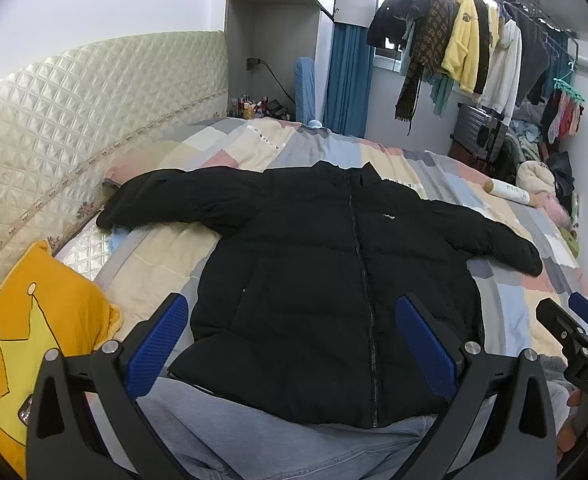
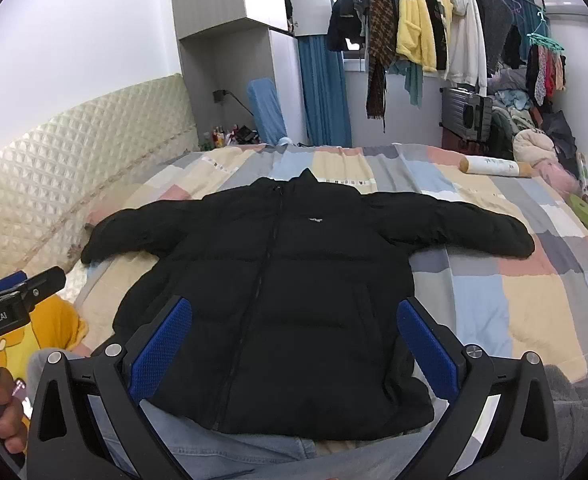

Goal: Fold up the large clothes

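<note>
With my left gripper [image 1: 294,344] and right gripper [image 2: 294,344] both spread wide and empty above the jacket [image 1: 333,280] lying flat, sleeves out, on the bed [image 1: 505,312], I judge folding hasn't started; next, grab a sleeve.

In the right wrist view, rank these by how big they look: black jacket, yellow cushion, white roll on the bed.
1. black jacket, spread flat, by far the largest.
2-3. yellow cushion and white roll: unsure; the cushion is nearer and partly hidden.
</note>
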`<state>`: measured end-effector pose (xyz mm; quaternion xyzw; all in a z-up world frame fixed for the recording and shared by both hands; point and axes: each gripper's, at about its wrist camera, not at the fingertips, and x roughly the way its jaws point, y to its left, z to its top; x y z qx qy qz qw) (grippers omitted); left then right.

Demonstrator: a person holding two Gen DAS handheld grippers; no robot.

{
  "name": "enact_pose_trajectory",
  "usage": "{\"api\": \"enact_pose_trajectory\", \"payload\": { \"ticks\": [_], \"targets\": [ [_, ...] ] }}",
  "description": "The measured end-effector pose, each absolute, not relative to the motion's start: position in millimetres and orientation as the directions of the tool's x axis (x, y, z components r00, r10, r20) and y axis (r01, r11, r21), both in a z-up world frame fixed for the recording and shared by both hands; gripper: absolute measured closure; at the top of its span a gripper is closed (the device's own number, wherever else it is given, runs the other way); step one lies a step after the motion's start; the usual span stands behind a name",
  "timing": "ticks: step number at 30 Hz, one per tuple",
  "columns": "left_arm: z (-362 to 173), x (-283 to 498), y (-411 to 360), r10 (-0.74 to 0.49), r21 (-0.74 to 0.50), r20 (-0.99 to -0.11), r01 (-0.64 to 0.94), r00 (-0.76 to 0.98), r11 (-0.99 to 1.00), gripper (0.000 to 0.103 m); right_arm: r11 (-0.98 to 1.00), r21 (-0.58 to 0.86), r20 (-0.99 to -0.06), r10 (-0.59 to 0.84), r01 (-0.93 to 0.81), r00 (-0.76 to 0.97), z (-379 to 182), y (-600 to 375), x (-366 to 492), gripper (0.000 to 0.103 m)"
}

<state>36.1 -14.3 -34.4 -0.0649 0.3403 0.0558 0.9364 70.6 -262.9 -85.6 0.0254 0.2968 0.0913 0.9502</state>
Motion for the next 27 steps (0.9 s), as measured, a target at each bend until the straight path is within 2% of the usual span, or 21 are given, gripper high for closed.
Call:
{"api": "enact_pose_trajectory", "payload": {
  "ticks": [14, 24, 27],
  "targets": [
    [-13.7, 59.9, -31.0, 0.031, -0.093, -0.614, -0.111, 0.789, 0.989, 0.0, 0.986, 0.107, -0.53, 0.168, -0.13, 0.831, -68.4, -286.7, 94.0, 0.0],
    [18.8, 110.1, -44.5, 0.008, -0.072, -0.528, -0.054, 0.849, 0.996, 0.0, 0.991, 0.123, -0.507, 0.106, -0.05, 0.855, -67.6, -324.2, 142.7, 0.0],
    [13.9, 125.0, -39.7, 0.004, -0.076, -0.51, -0.049, 0.86, 0.996, 0.0, 0.988, 0.148, -0.498, 0.106, -0.036, 0.86, -73.6, -339.8, 163.1, 0.0]
  ]
}}
